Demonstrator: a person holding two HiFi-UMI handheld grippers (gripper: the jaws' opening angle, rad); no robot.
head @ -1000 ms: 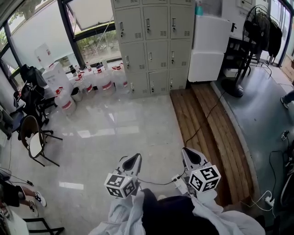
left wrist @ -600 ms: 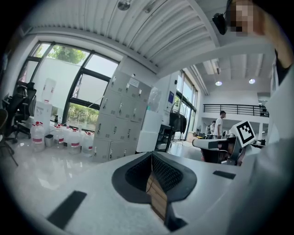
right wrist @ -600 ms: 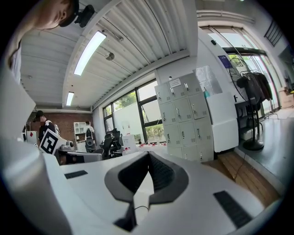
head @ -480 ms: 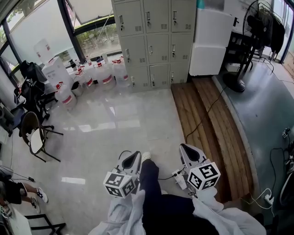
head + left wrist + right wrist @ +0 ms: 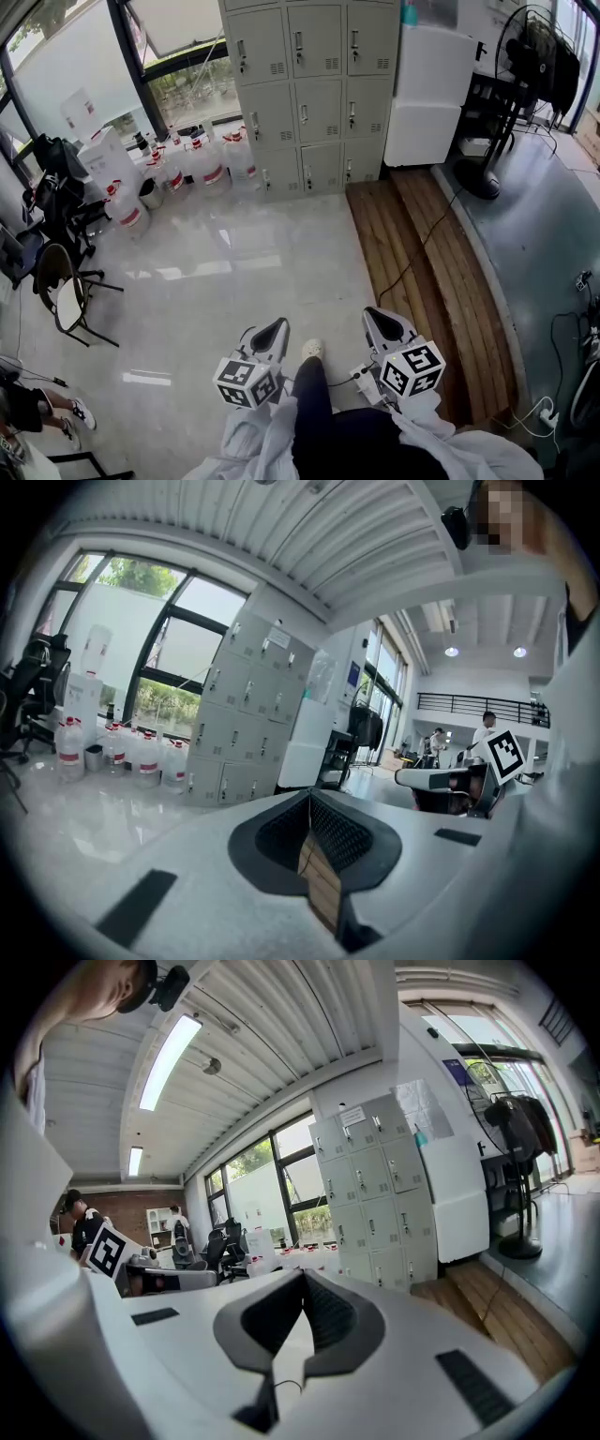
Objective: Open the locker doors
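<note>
The left gripper (image 5: pixel 275 328) and right gripper (image 5: pixel 373 317) hang level above a glossy pale tiled floor (image 5: pixel 234 272), both claws pressed together on nothing. Beyond a brown wooden-plank platform (image 5: pixel 422 253), the grey metal lockers (image 5: pixel 309 94) stand at the far wall, doors closed, well apart from both grippers.

Lockers (image 5: pixel 309 94) at back wall, centre. Water jugs (image 5: pixel 211 171) on floor just left of lockers. Tall cabinet (image 5: pixel 427 94) beside lockers' right side, fan (image 5: pixel 511 103) further right. Wooden decking (image 5: pixel 427 281) before cabinet, cable (image 5: pixel 410 255) across it. Chair (image 5: pixel 61 295) far left. Left gripper (image 5: pixel 274 328) and right gripper (image 5: pixel 377 319) at near edge, well apart from lockers.
</note>
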